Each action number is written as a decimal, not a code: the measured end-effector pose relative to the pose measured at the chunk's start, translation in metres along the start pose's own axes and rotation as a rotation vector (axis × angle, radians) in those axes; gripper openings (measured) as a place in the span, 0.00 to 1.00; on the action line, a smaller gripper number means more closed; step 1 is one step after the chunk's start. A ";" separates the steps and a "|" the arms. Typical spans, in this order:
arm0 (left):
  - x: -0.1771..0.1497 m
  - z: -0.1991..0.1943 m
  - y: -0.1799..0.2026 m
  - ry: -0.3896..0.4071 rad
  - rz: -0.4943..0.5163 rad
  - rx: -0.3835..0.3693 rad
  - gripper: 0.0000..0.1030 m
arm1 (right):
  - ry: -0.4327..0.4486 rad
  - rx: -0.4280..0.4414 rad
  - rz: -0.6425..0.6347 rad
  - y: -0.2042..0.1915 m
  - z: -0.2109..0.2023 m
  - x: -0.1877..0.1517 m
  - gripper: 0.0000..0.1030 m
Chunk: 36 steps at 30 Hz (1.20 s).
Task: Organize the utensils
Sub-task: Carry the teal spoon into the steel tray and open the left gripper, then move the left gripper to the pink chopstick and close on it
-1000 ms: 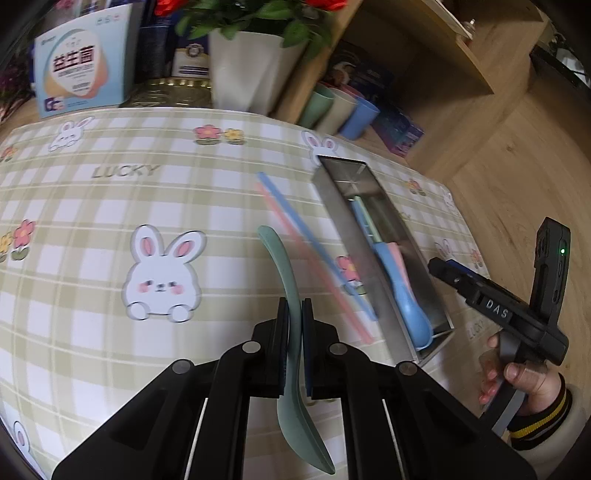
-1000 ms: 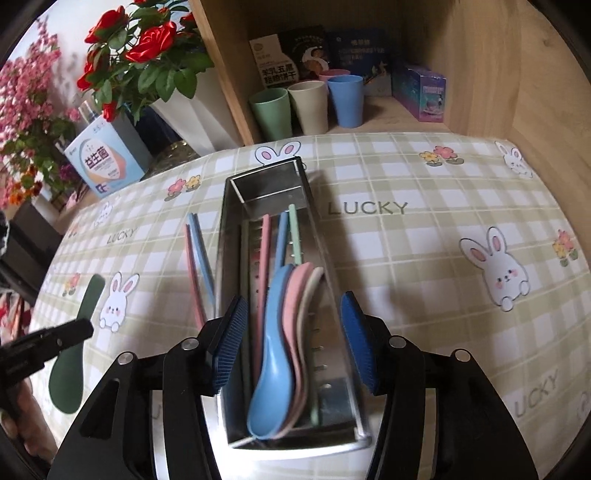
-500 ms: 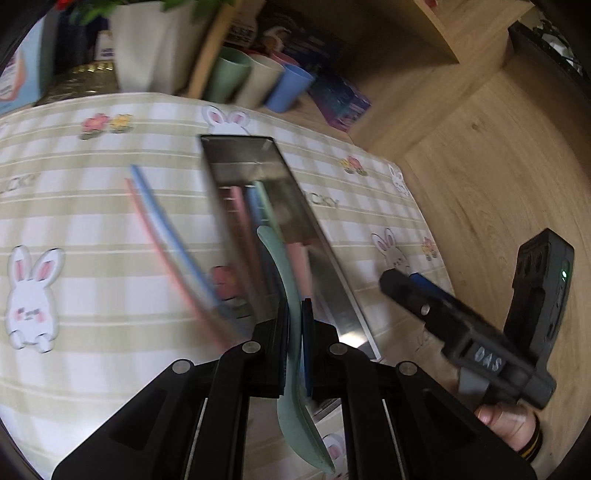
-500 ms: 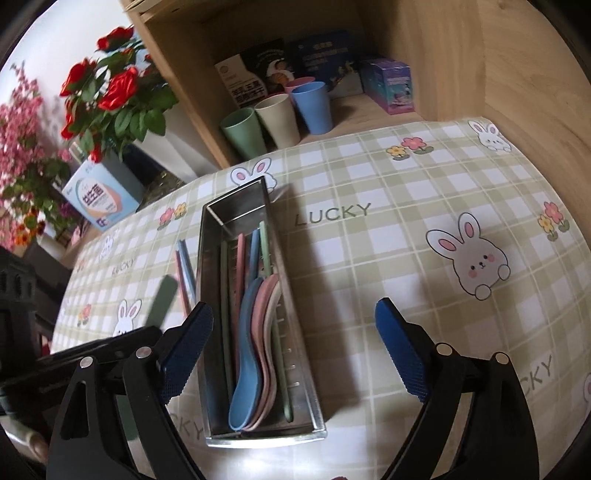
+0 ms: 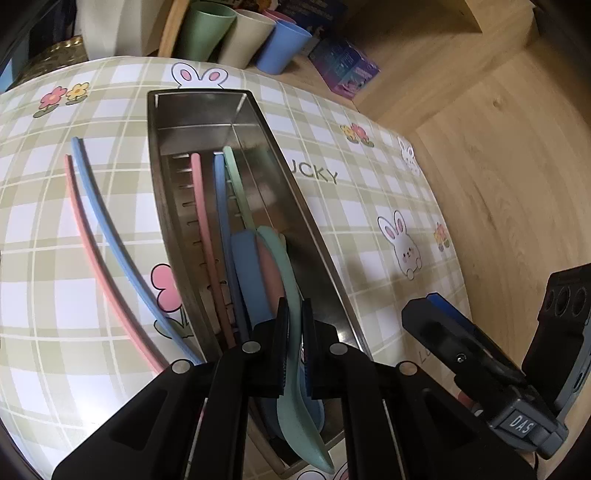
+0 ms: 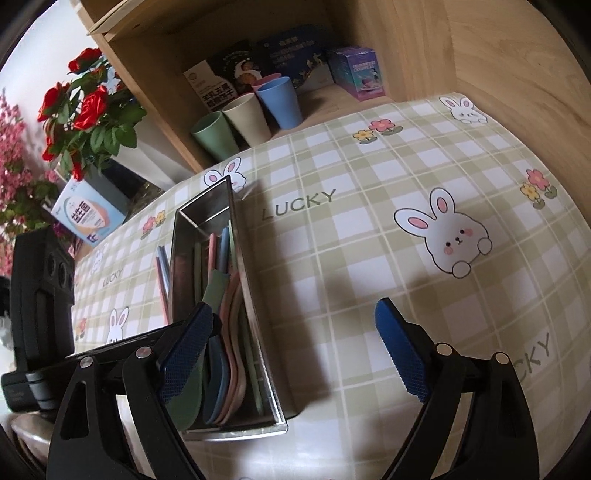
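Observation:
My left gripper (image 5: 294, 314) is shut on a green spoon (image 5: 284, 266) and holds it over the near end of the long steel utensil tray (image 5: 317, 243). The tray holds blue and pink spoons (image 5: 247, 273) and pink, blue and green chopsticks (image 5: 201, 206). A pink and a blue chopstick (image 5: 99, 218) lie on the tablecloth left of the tray. My right gripper (image 6: 291, 347) is open and empty, just right of the tray (image 6: 255, 325); the green spoon (image 6: 214, 291) shows there too.
Green, beige and blue cups (image 5: 240, 33) stand on a wooden shelf behind the table, beside boxes (image 5: 343, 66). A flower pot (image 6: 88, 110) and a light blue box (image 6: 86, 218) stand at the back left. The table edge runs along the right.
My left gripper has carried the green spoon from the tablecloth rightward, over the tray. My right gripper has opened wider and moved right off the tray.

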<state>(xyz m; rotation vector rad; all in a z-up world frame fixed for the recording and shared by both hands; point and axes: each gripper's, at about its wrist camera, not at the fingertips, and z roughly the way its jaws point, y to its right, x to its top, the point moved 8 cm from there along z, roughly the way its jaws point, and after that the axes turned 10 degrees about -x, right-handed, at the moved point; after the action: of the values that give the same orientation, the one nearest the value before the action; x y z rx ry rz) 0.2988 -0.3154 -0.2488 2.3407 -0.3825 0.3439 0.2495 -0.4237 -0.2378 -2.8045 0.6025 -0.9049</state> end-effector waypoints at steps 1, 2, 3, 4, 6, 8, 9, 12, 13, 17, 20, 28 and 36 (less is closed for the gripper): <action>0.000 0.001 -0.001 -0.005 0.004 0.000 0.07 | -0.001 0.003 0.005 0.000 0.000 -0.001 0.84; -0.001 0.001 -0.001 -0.004 0.009 -0.001 0.07 | -0.002 0.004 0.007 -0.001 0.000 -0.002 0.84; 0.000 0.001 -0.001 -0.004 0.010 -0.001 0.07 | -0.003 0.006 0.008 -0.002 0.000 -0.002 0.84; 0.000 0.000 -0.002 -0.006 0.011 -0.002 0.07 | -0.004 0.009 0.008 -0.003 -0.001 -0.003 0.84; 0.001 -0.002 -0.003 -0.008 0.014 0.002 0.10 | -0.004 0.013 0.007 -0.006 -0.002 -0.004 0.84; 0.001 -0.007 -0.002 -0.003 0.023 -0.002 0.18 | -0.004 0.016 0.005 -0.009 -0.004 -0.005 0.84; 0.002 -0.008 -0.001 0.000 0.028 -0.005 0.20 | -0.004 0.017 0.004 -0.010 -0.004 -0.006 0.84; 0.004 -0.020 0.002 0.016 0.045 -0.016 0.25 | -0.007 0.015 0.004 -0.013 -0.006 -0.008 0.84; 0.005 -0.025 0.003 0.024 0.051 -0.020 0.25 | -0.007 0.016 0.004 -0.014 -0.007 -0.009 0.84; 0.010 -0.053 -0.002 0.072 0.085 -0.009 0.26 | -0.002 0.015 0.003 -0.018 -0.010 -0.011 0.84; 0.014 -0.075 -0.018 0.110 0.072 0.025 0.26 | 0.005 0.014 0.001 -0.020 -0.011 -0.010 0.84; 0.016 -0.099 -0.089 0.144 -0.074 0.164 0.25 | 0.008 0.027 -0.003 -0.030 -0.007 -0.010 0.84; 0.021 -0.072 -0.097 0.119 -0.003 0.262 0.25 | -0.002 0.015 0.013 -0.020 -0.002 -0.010 0.84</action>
<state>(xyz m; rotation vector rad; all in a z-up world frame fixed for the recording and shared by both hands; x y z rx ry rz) 0.3436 -0.2016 -0.2513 2.5589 -0.2912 0.5582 0.2474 -0.4008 -0.2369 -2.7850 0.6097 -0.9000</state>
